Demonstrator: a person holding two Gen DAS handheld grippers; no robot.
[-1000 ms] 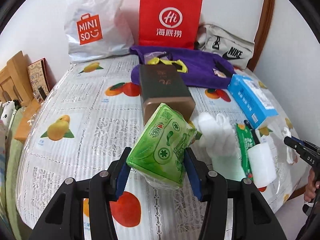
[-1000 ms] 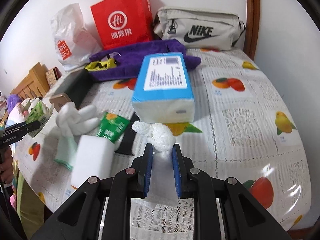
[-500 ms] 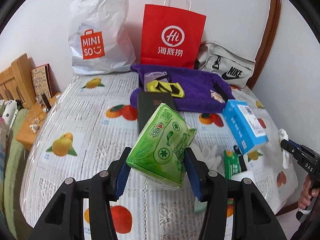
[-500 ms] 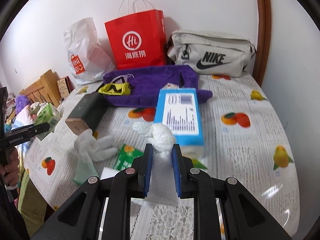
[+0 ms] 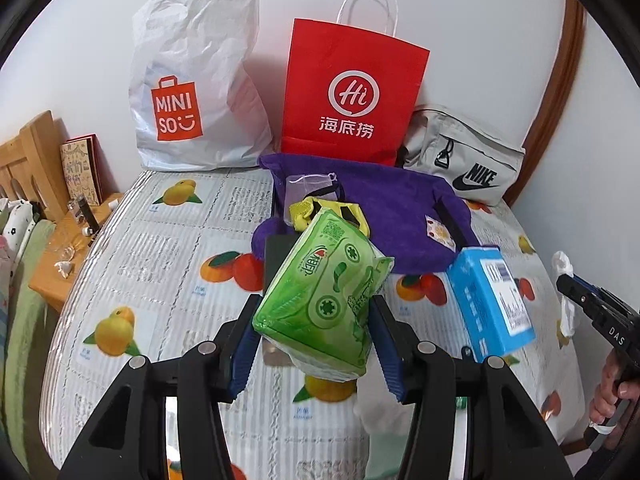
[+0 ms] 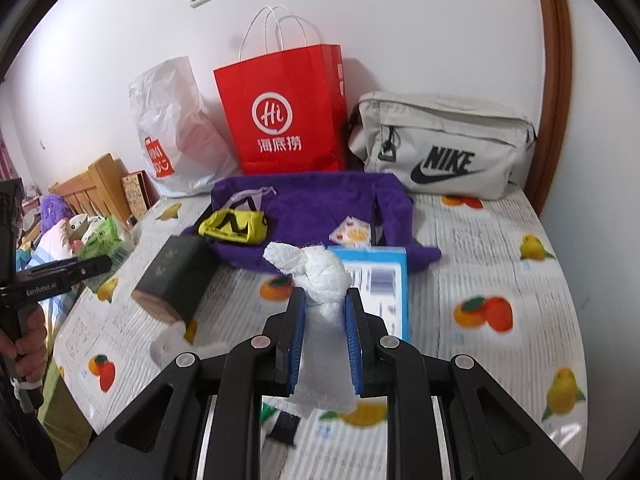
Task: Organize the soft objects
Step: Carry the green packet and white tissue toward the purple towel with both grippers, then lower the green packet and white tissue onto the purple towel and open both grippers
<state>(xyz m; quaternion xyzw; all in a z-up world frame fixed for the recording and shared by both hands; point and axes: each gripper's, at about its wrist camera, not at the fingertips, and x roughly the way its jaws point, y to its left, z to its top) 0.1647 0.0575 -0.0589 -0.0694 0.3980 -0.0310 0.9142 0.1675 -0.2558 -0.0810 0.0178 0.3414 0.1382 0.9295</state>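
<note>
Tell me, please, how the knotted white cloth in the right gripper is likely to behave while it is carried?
The knotted white cloth probably stays floppy: its tail hangs limp below the right gripper. It looks light, since narrow pads alone hold it up. The knot bulging above the jaws should help keep it from slipping down, though the loose tail may swing or snag.

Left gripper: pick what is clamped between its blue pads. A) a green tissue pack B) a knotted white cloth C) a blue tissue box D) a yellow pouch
A: the left gripper has both blue pads pressed against the green tissue pack, lifted above the fruit-print tablecloth; the knotted white cloth sits in the right gripper.
</note>
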